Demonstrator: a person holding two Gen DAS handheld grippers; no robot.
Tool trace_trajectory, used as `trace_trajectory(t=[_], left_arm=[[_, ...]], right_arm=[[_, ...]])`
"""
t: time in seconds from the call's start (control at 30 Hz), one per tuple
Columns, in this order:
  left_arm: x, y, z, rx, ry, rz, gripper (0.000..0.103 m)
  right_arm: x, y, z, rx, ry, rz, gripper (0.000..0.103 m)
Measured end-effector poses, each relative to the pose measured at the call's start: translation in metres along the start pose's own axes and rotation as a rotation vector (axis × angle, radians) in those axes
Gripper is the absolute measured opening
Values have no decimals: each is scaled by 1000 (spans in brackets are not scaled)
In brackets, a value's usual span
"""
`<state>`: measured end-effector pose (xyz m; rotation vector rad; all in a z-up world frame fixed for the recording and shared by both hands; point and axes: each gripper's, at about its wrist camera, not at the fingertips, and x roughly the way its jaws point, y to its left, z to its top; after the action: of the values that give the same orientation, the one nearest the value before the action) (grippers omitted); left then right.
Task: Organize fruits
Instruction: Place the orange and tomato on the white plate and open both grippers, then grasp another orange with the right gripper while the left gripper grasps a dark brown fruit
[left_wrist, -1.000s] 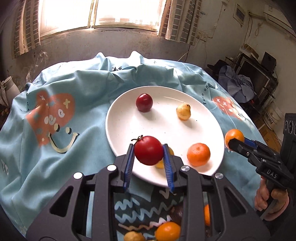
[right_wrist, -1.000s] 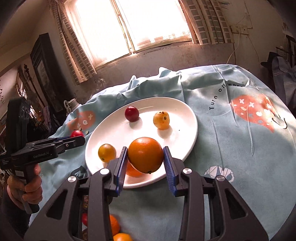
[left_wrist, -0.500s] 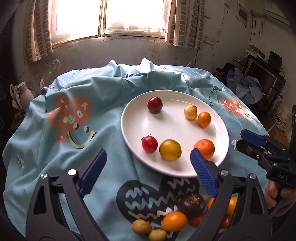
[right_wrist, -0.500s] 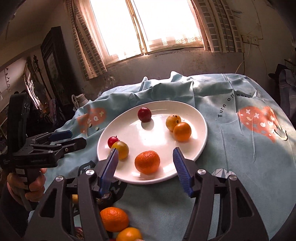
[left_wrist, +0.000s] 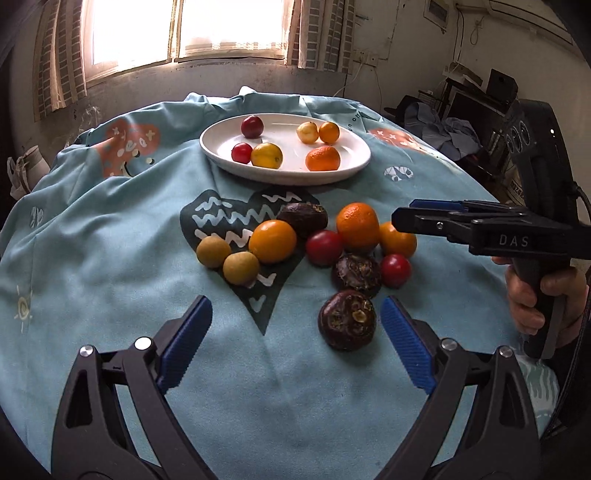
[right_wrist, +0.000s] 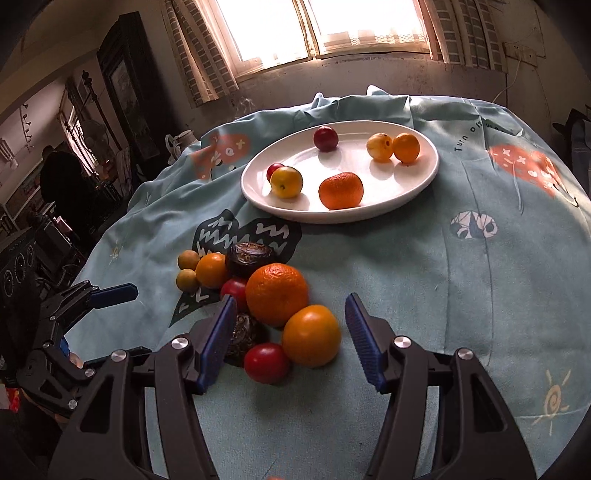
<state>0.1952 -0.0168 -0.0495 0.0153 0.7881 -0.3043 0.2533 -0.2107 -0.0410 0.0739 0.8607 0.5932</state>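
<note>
Both the left gripper (left_wrist: 295, 343) and right gripper (right_wrist: 290, 338) gape empty above the loose fruit pile (left_wrist: 306, 254) near the tablecloth's (left_wrist: 110, 258) front edge. Only the left view shows the hand (left_wrist: 543, 299); six fruits sit on the plate (right_wrist: 424, 173) toward the far edge.

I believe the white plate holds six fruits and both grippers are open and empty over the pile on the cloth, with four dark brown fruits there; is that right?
Not quite: the pile holds three dark brown fruits, not four, as the left wrist view shows. The white plate does hold six fruits, and the left gripper and right gripper are open and empty.
</note>
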Motion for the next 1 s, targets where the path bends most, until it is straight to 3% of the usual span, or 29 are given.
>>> trace_trajectory(t=[0.3,1.0], left_arm=[[8,-6,-2,25,32,4,94],[8,-12,-2,58,26,-14,94]], right_arm=[[9,-5,-4,13,50,-28,61],[19,-18,-7,82,106,0,38]])
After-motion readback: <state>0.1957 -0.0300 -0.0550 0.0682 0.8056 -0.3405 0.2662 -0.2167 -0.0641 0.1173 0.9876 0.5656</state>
